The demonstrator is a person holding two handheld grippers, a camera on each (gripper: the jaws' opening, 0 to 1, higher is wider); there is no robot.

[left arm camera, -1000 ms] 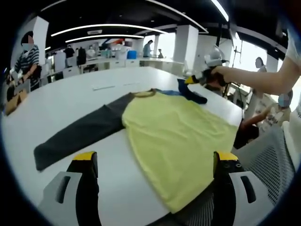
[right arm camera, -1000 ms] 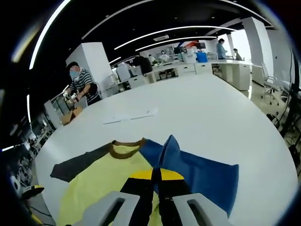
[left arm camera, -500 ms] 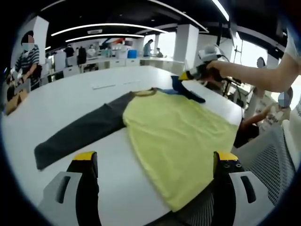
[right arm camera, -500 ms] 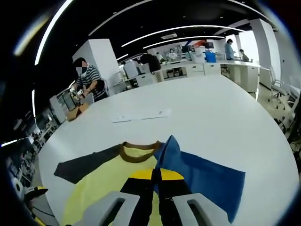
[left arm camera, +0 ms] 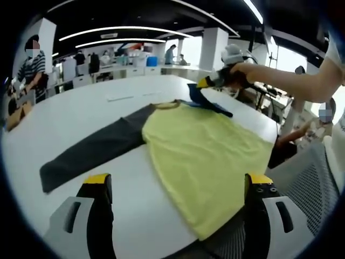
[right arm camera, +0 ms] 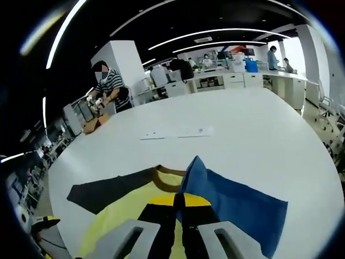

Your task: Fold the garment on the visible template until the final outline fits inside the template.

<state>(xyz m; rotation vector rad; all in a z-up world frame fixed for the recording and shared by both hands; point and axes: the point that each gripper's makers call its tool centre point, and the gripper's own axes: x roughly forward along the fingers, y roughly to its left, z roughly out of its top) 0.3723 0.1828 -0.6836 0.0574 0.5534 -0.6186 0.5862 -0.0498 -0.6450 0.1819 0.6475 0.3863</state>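
The right gripper [right arm camera: 179,208] is clenched on the blue sleeve [right arm camera: 237,202], lifting it over the yellow garment [left arm camera: 205,156] on the counter [left arm camera: 81,116]; the left gripper [left arm camera: 175,186] hangs released near the hem

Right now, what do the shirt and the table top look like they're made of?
The shirt looks like soft knit fabric, perhaps cotton jersey: matte yellow body, dark grey sleeve, blue sleeve, and it drapes limply where the right gripper pinches the blue sleeve. The table top looks like a hard, smooth white laminate or painted board with a faint sheen; the exact material is unclear.
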